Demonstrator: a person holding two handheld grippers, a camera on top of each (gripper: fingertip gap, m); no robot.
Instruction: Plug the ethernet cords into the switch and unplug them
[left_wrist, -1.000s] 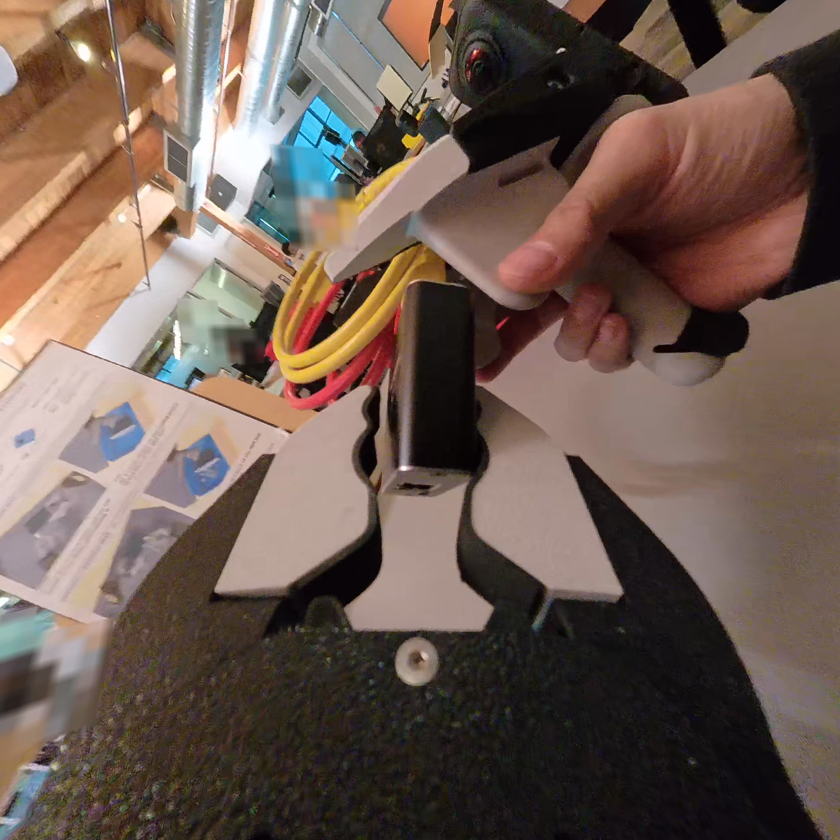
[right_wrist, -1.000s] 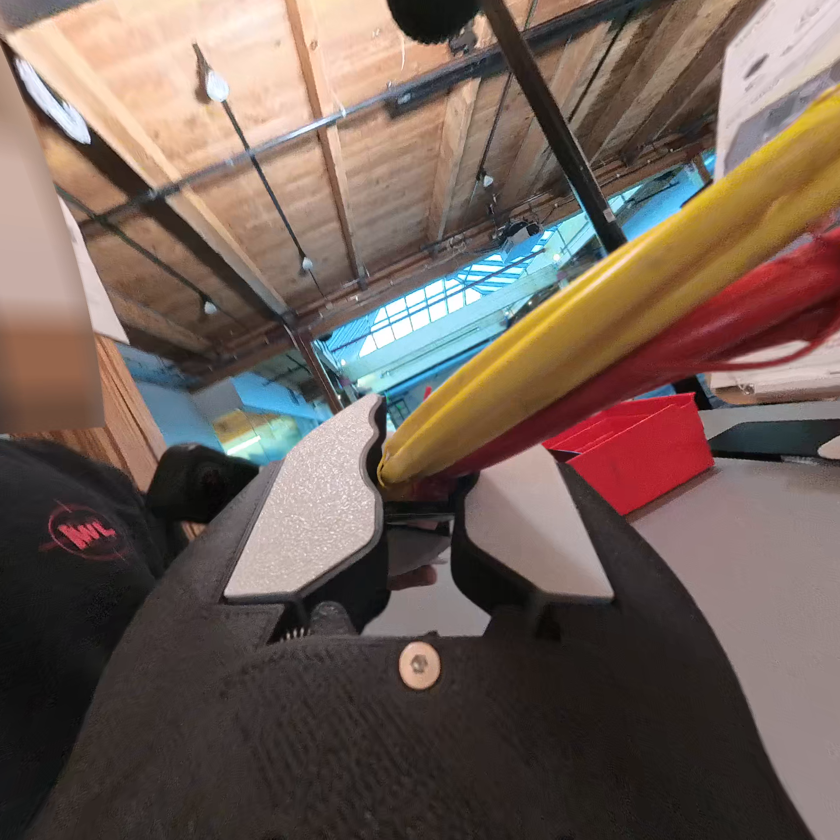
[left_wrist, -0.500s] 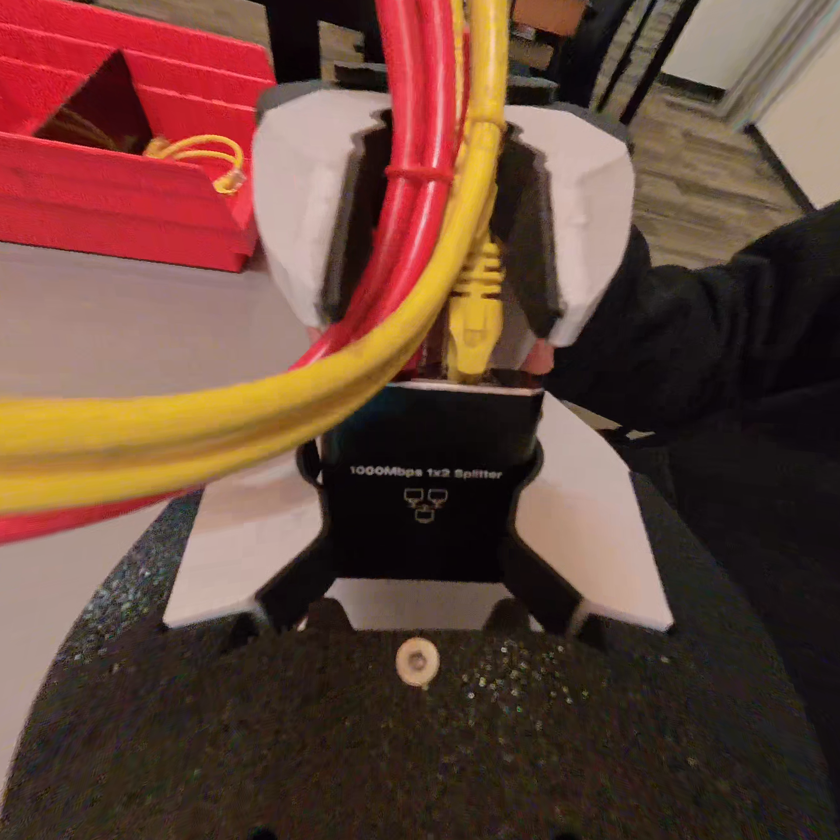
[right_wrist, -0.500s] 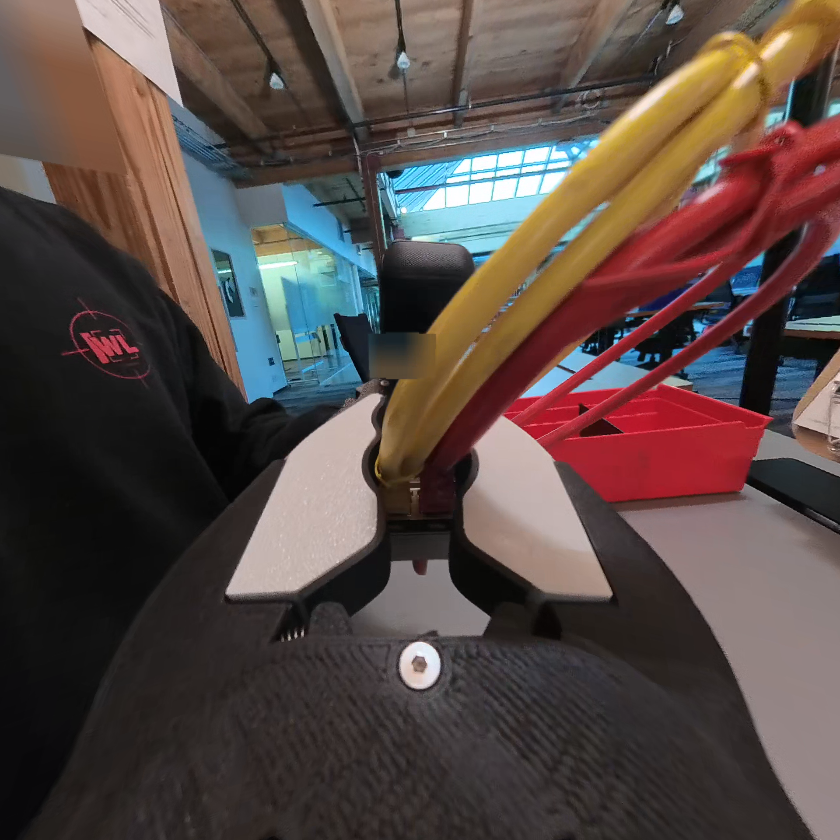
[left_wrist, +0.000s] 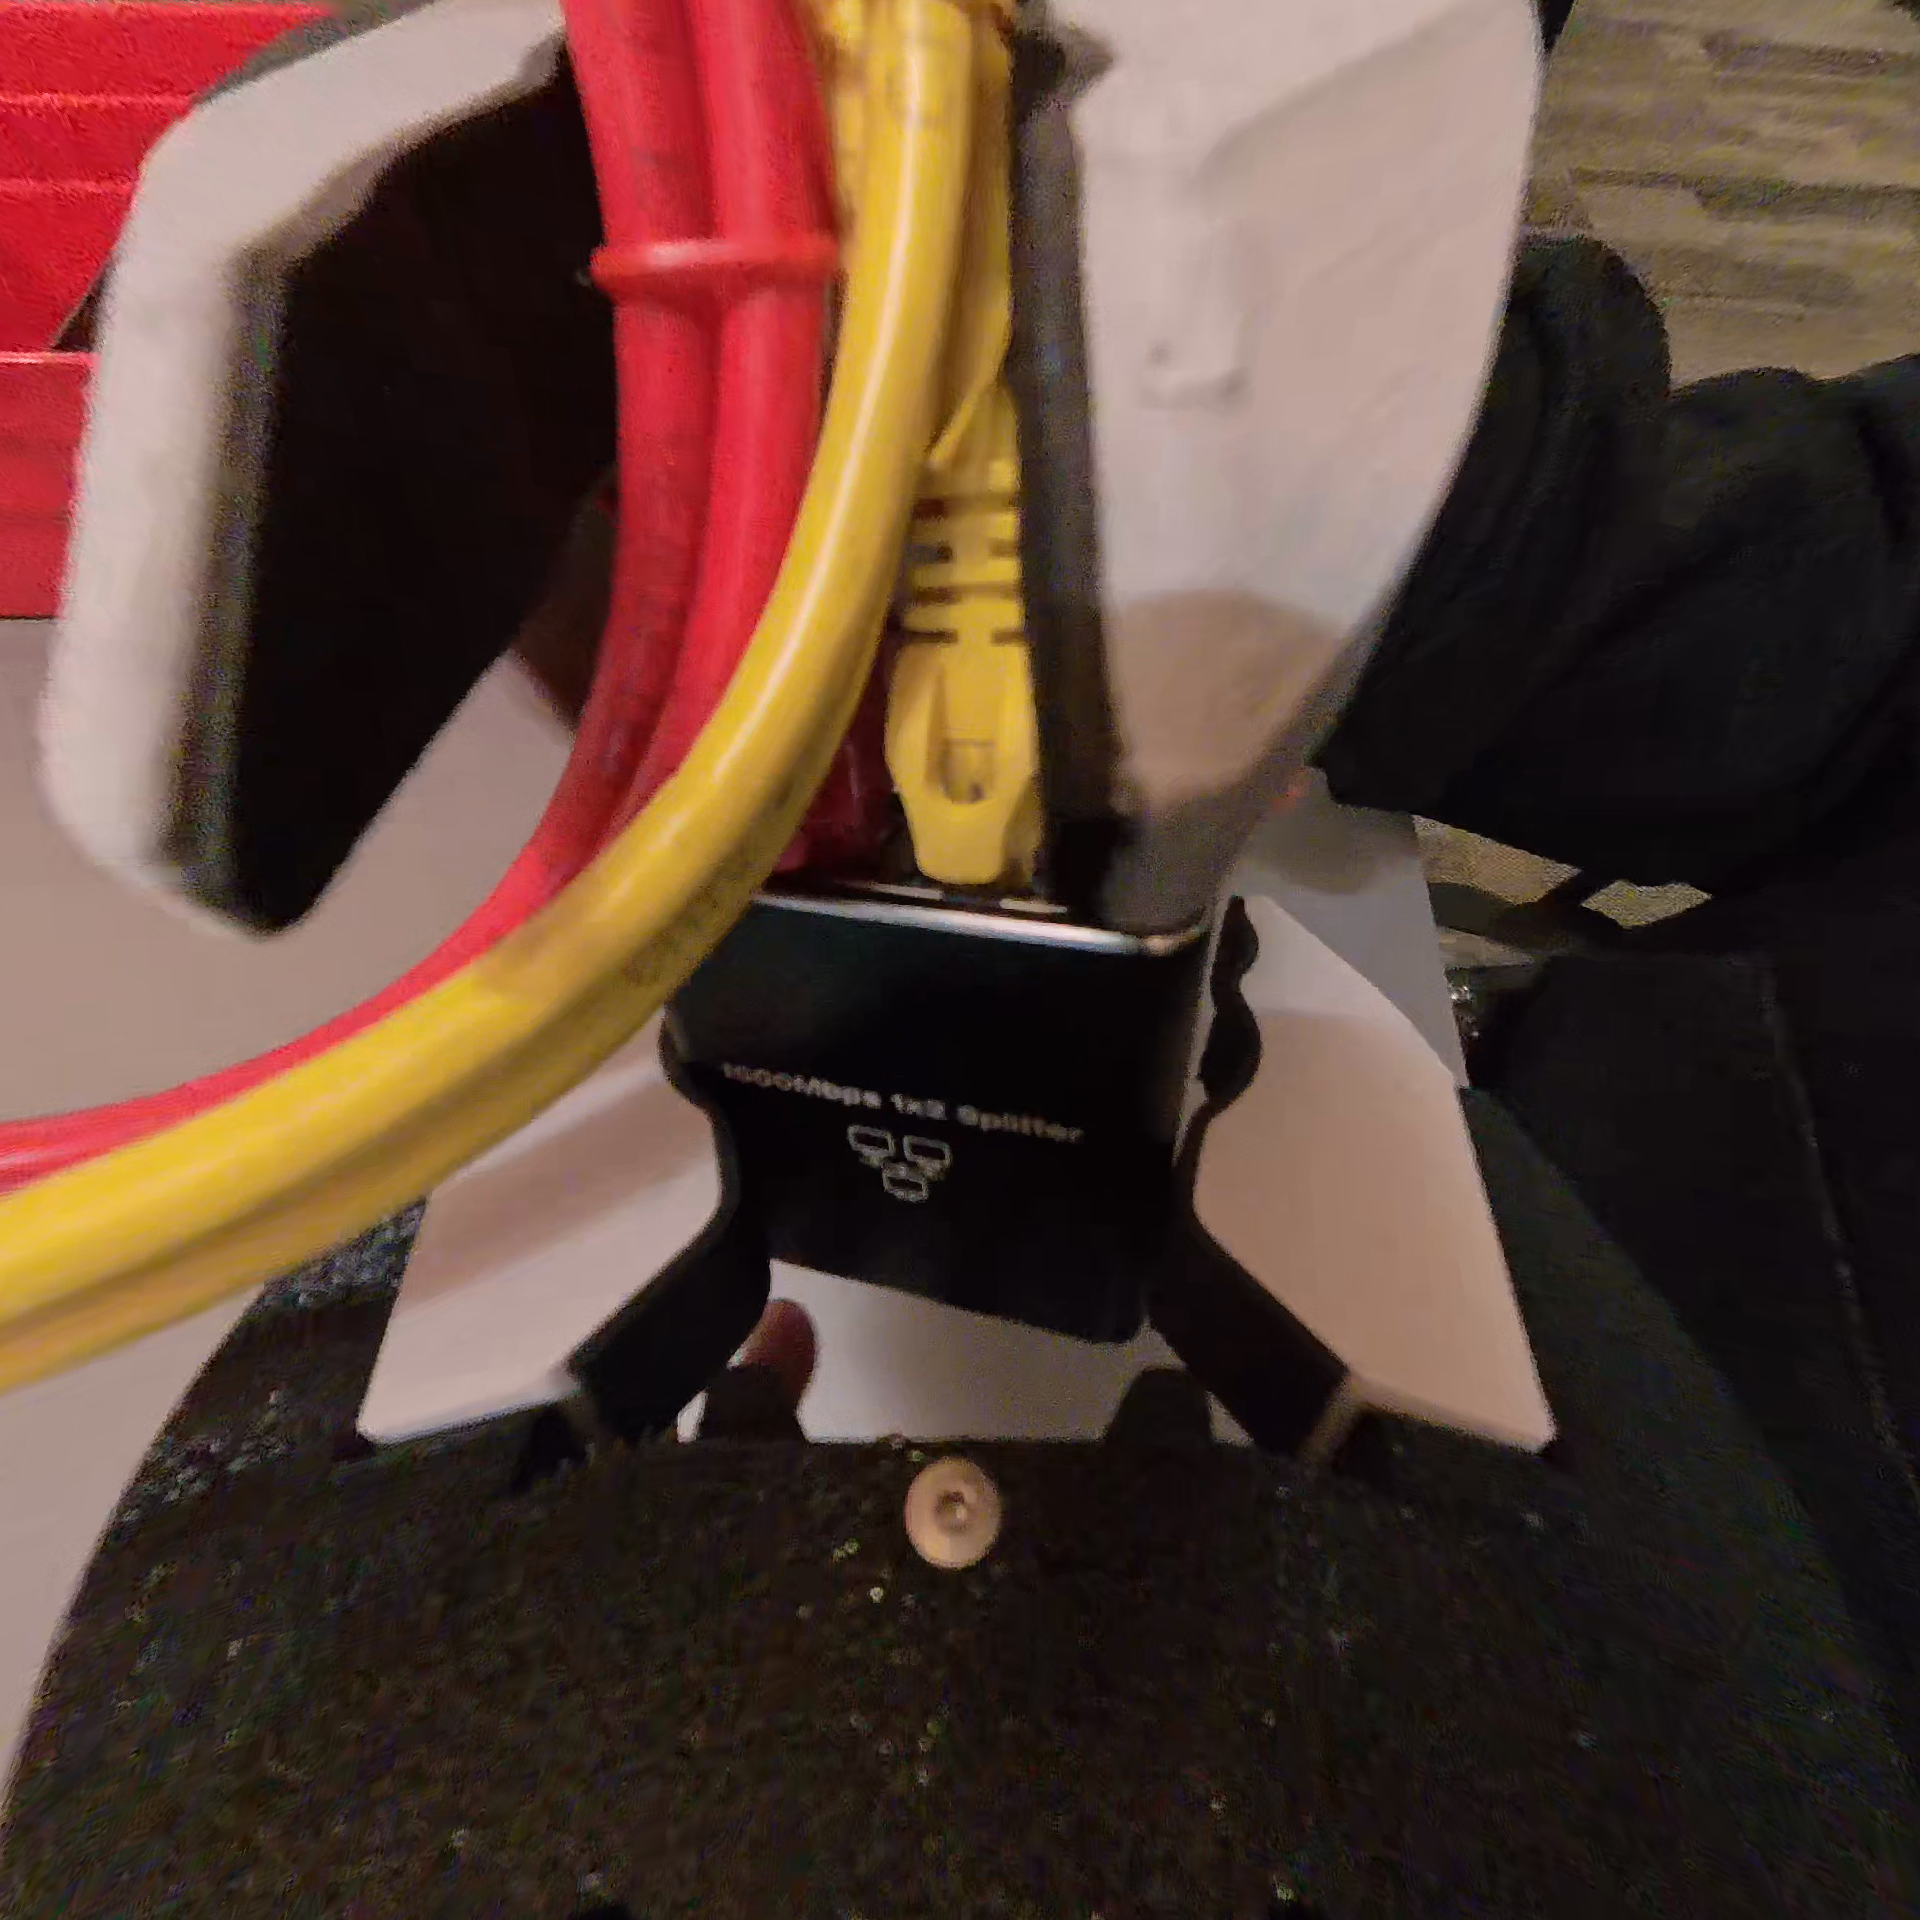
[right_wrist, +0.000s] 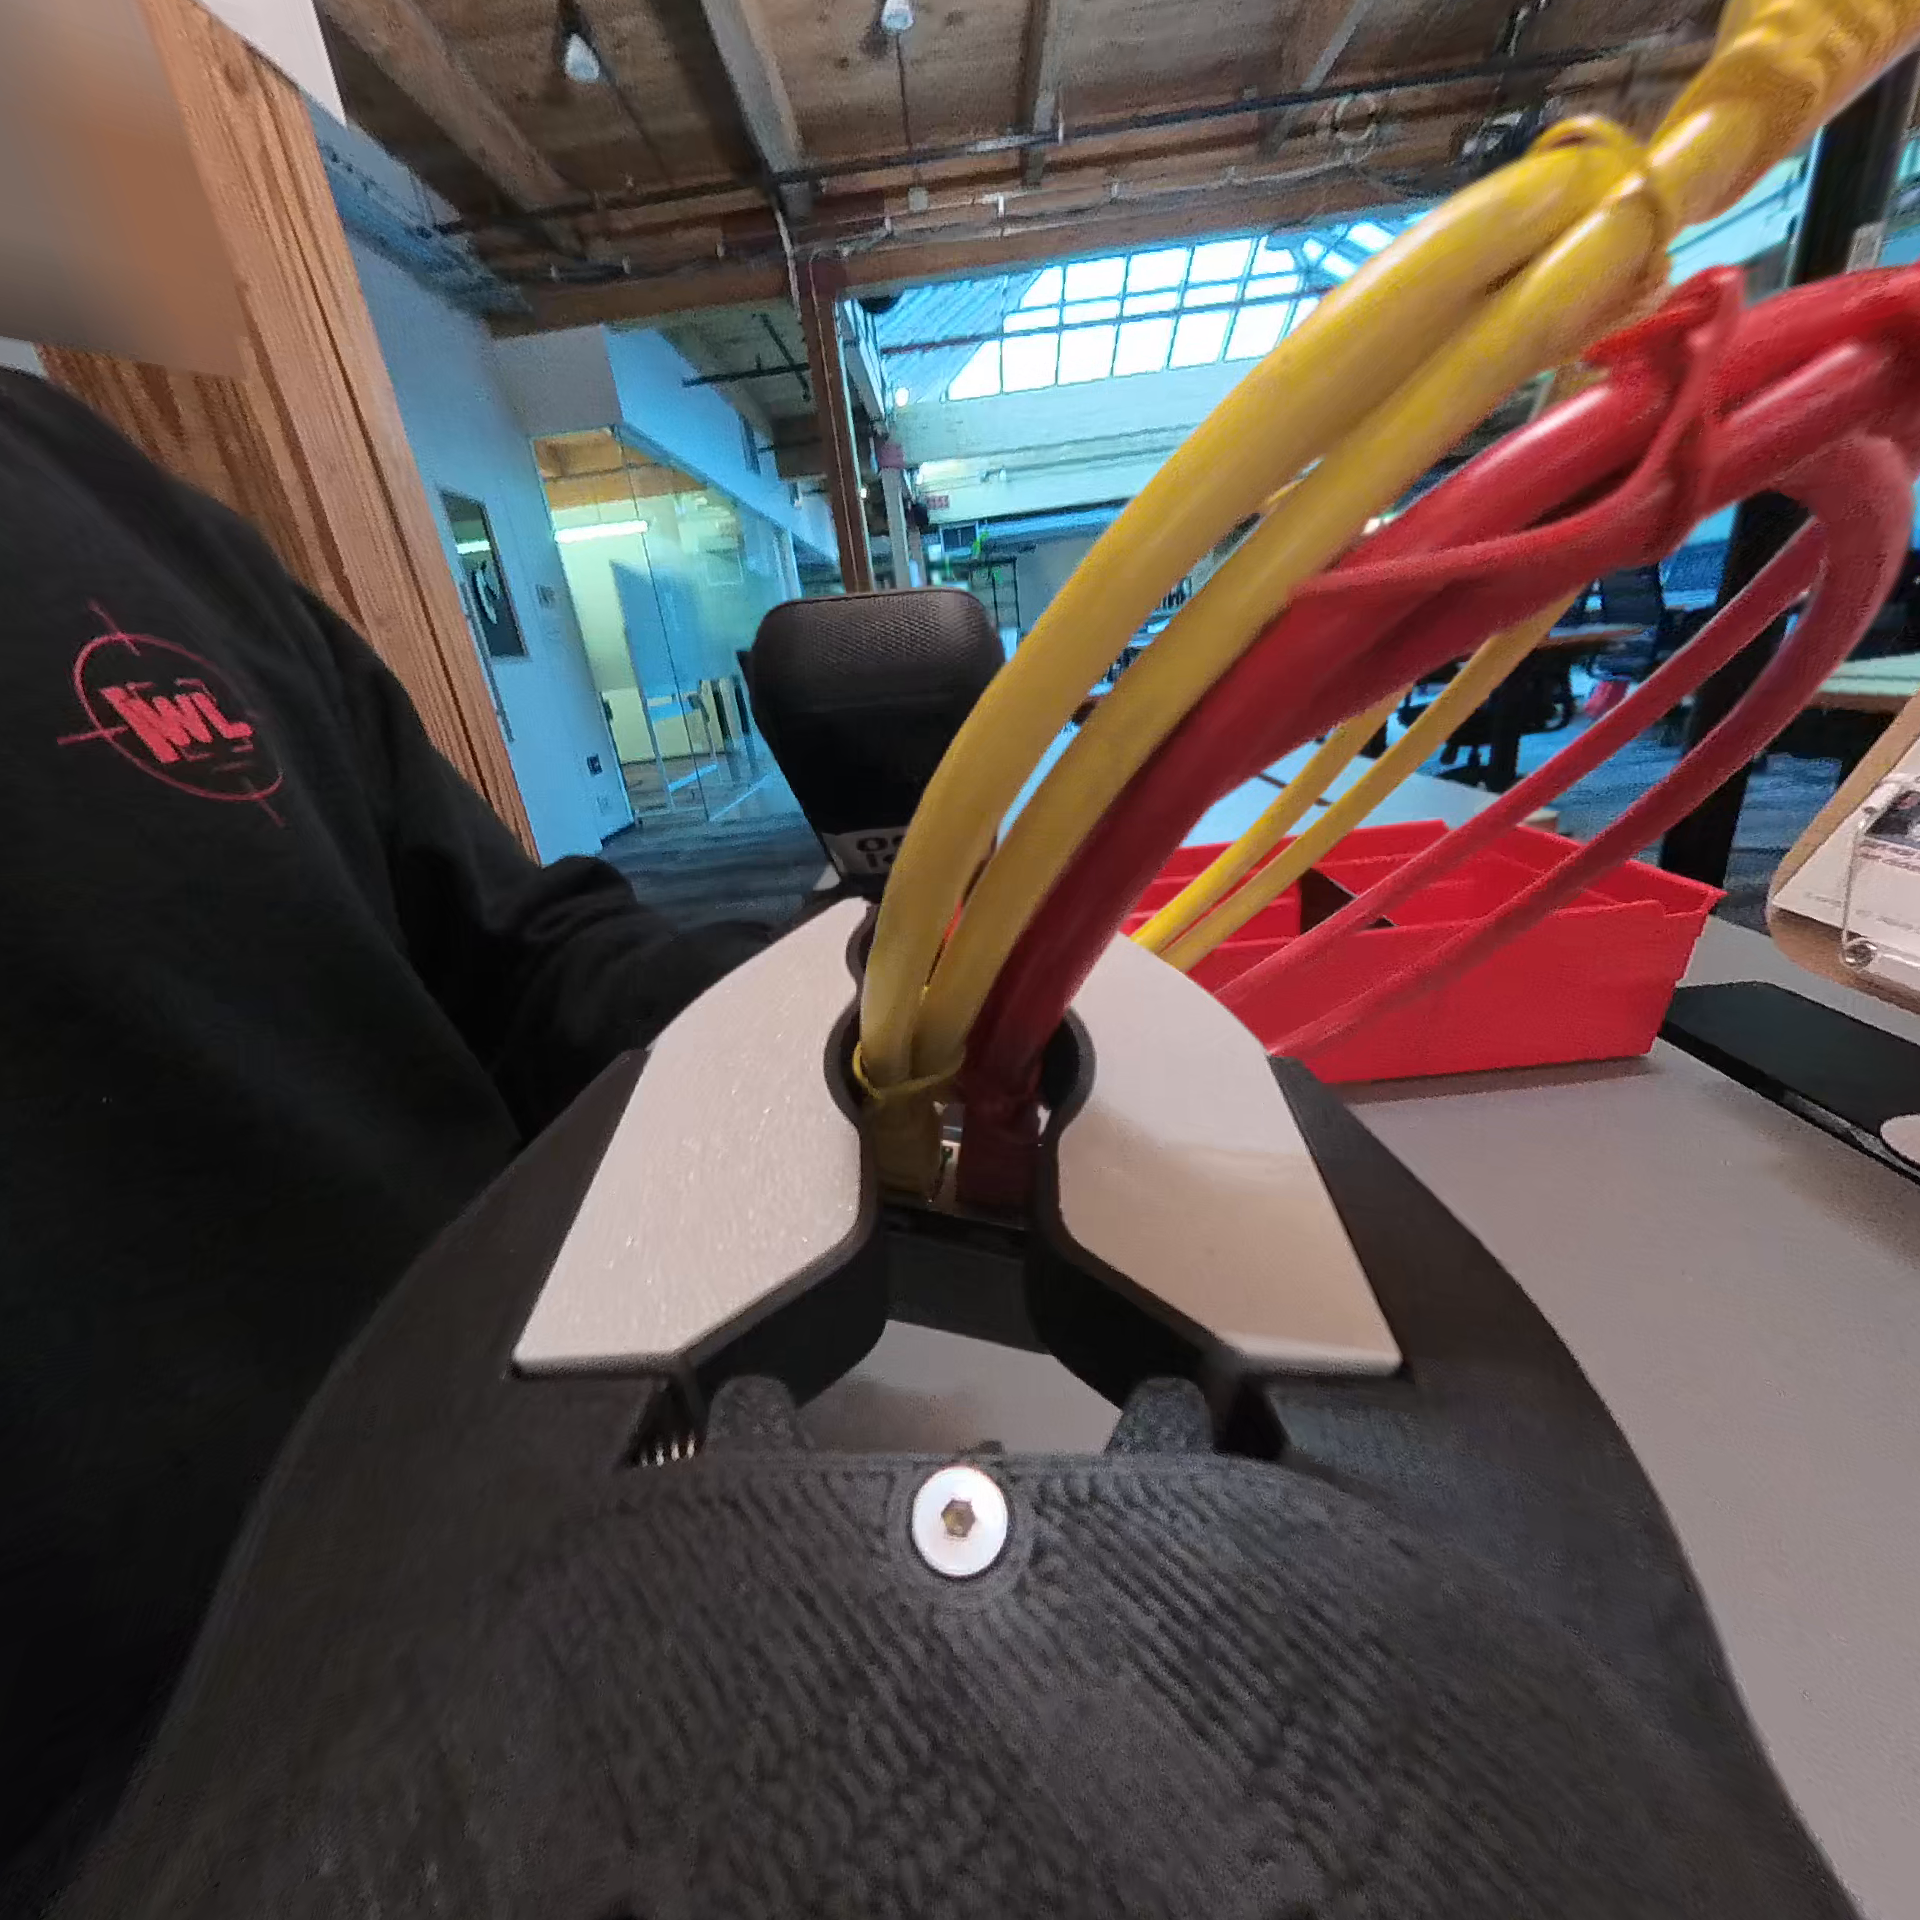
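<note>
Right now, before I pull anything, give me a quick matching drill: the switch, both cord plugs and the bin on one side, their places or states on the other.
1. small black box switch
2. yellow ethernet plug
3. dark red ethernet plug
4. red plastic bin

a. resting on the grey table, untouched
b. right of the other plug, between the right tongs
c. clamped in the left tongs
d. seated in the top of the black box

Pairs: 1-c, 2-d, 3-b, 4-a

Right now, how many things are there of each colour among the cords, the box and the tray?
Yellow cord: 1
Red cord: 1
Black switch box: 1
Red tray: 1
Total: 4
</note>
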